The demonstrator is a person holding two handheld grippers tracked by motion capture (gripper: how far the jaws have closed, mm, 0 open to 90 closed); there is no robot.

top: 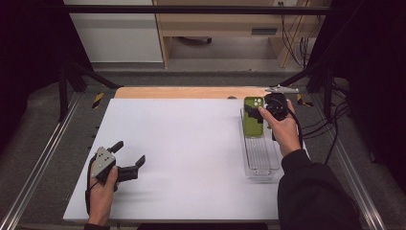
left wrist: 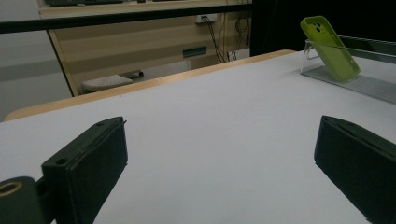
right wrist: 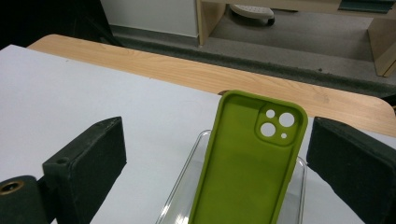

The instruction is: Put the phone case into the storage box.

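Resting surface: white table (top: 191, 158), wooden strip along its far edge.
Tray: clear plastic tray (top: 261, 160) on the table's right side.
Phone case: green phone case (top: 253, 117) leaning tilted in the tray's far end.
Right gripper (right wrist: 215, 154): jaws wide, either side of the case, not touching.
Left gripper (top: 128, 154): jaws wide, nothing between, near left.

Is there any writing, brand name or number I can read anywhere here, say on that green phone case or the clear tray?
None can be read.
The green phone case shows a plain inside with camera cut-outs, no print.
The clear tray carries no label.
The white table is unmarked.
The dark plate on the wooden furniture behind the table is too small and blurred to read, if it holds text at all.
Both claws, left and right, bear no lettering.
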